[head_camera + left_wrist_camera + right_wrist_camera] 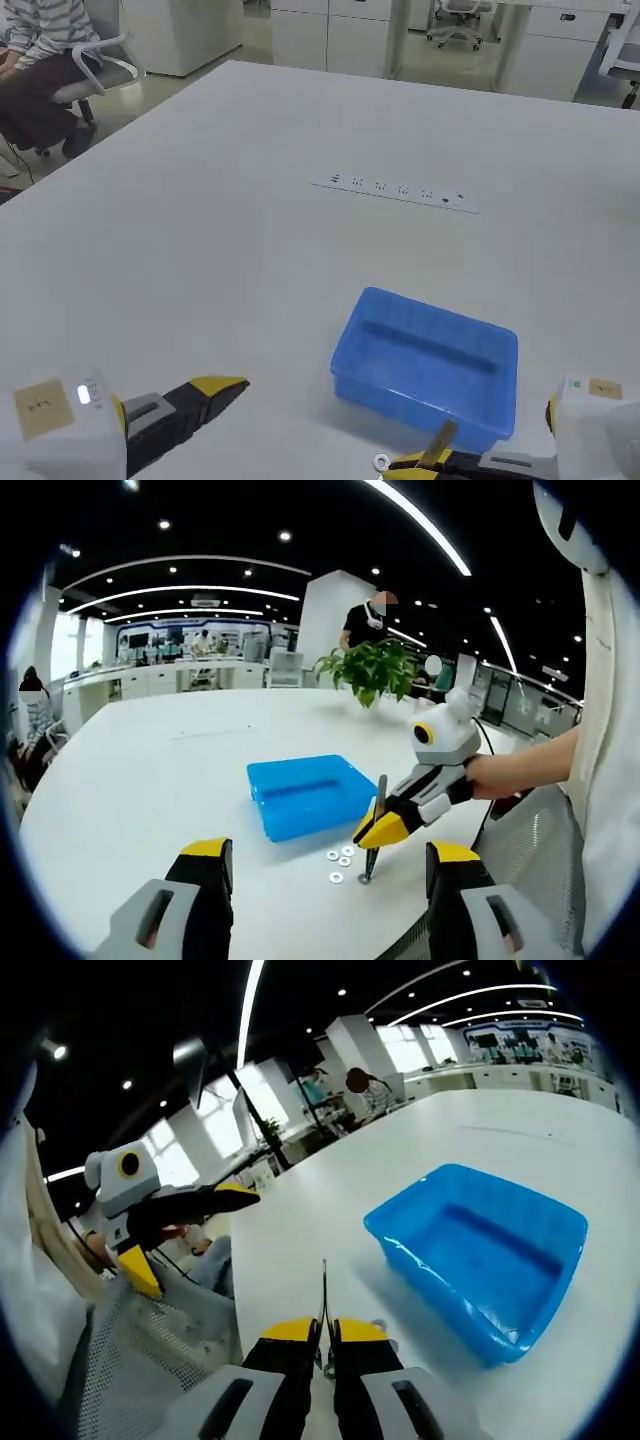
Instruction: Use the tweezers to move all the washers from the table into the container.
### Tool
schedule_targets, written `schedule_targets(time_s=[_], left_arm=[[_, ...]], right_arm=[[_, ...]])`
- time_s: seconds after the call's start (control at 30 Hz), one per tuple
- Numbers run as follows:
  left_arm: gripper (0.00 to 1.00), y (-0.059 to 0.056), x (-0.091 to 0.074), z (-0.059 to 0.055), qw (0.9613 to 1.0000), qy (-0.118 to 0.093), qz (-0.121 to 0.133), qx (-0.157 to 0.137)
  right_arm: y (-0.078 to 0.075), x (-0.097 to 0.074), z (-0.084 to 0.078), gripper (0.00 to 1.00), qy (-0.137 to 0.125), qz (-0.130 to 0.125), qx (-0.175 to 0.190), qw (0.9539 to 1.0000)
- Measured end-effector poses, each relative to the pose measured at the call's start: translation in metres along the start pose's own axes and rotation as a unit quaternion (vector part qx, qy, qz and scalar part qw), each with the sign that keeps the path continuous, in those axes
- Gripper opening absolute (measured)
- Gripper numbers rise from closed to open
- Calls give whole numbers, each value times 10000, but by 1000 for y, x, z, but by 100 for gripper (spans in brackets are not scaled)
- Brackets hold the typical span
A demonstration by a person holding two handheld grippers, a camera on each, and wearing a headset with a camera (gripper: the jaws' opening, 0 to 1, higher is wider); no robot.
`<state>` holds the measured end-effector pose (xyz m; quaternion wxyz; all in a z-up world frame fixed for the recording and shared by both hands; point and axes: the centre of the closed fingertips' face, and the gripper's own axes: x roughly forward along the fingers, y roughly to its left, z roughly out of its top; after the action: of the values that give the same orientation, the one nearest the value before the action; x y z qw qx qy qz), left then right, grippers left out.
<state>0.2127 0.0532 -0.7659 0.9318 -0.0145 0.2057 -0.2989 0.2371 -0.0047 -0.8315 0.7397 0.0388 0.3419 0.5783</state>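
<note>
A blue plastic container (425,365) (300,792) (480,1245) stands on the white table, and I see nothing inside it. Several small metal washers (340,862) lie on the table just in front of it; one washer (381,462) shows by the near edge. My right gripper (412,462) (382,830) (325,1332) is shut on thin tweezers (441,438) (375,825) (324,1295), which stand nearly upright with their tips down beside the washers. My left gripper (225,388) (330,870) hovers open at the left, holding nothing, and appears as a white and yellow left gripper (170,1210).
A flush power strip (395,192) lies in the table (200,230) beyond the container. A person sits on a chair (95,70) past the far left corner. Office desks and a potted plant (370,670) stand behind.
</note>
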Motion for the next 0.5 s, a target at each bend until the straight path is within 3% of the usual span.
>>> schedule_targets(time_s=[0.1,0.37,0.5], left_arm=[[83,4,0,2,9998,-48,99,134],[84,4,0,-1,9998,-4,68,201],[85,3,1,-2,9998,4,31,214]], right_arm=[[-1,0,0,3,27,-26,8,10000],[6,3,0,3,82,-20,-150,9999],[9,5,-3,4,203,-103,-508,9985]])
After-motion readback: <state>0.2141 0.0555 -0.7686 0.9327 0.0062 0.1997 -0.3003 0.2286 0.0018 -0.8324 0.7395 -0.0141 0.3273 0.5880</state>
